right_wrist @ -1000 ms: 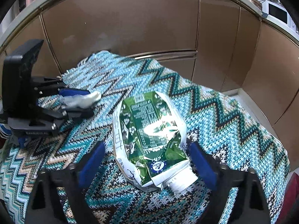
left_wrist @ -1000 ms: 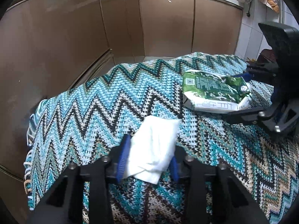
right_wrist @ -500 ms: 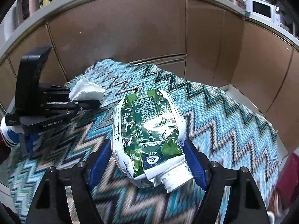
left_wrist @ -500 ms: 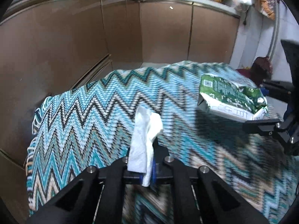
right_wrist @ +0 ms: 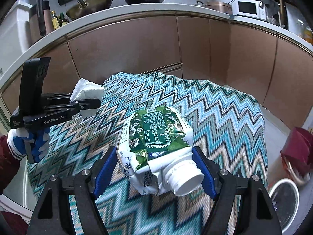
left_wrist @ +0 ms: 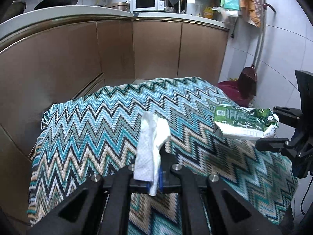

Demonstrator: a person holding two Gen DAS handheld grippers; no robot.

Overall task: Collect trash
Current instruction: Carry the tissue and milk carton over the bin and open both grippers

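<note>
left claw: pinched tight on white tissue, which stands up crumpled from between the blue pads; lifted clear of the cloth, seems ready to carry off
right claw: clamped across a crushed green-and-white carton, spout end toward camera; wide grip on its flattened sides, probably so it won't slip
carton position: held above the zigzag cloth, not resting on it as far as I can tell; the left view shows it raised, off to the right
why held so: both pieces of trash already picked up, one per claw; next step is likely a bin
worktop: fully covered by cloth, surface beneath not visible
possible bin: round white-rimmed thing at lower right, cut off by the frame edge, can't confirm
red object: partly cropped, identity unclear
hidden: tissue's lower end is buried between the pads; carton's underside unseen
blur: cloth near the lens is smeared
</note>
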